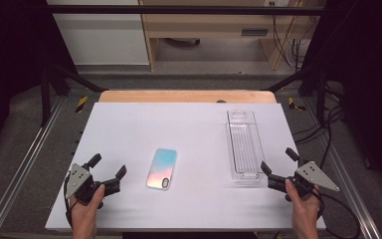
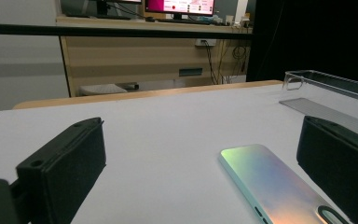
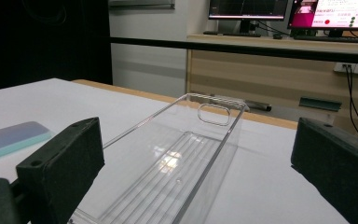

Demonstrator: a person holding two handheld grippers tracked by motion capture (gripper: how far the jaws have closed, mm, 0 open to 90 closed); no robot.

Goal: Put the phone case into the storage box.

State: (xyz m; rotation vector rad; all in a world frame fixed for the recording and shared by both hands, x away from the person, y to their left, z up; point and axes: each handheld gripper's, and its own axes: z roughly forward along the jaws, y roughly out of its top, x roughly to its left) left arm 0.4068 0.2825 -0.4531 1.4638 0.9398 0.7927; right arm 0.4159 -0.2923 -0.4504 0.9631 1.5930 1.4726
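A phone case (image 1: 161, 168) with a shimmering pastel back lies flat near the middle of the white table (image 1: 129, 124); it also shows as the phone case (image 2: 279, 184) low in the left gripper view. A clear plastic tray (image 1: 243, 147) lies lengthwise to its right, empty, and the clear tray (image 3: 177, 172) runs away from my right jaws. My left gripper (image 1: 108, 167) rests on the table left of the case, open, nothing between its jaws. My right gripper (image 1: 279, 160) sits at the tray's near right corner, open and empty.
The table's wooden far edge (image 1: 186, 96) borders a black frame and metal rails (image 1: 20, 164) along both sides. A desk with monitors (image 2: 179, 7) stands beyond. Bare table surface lies between the case and the tray.
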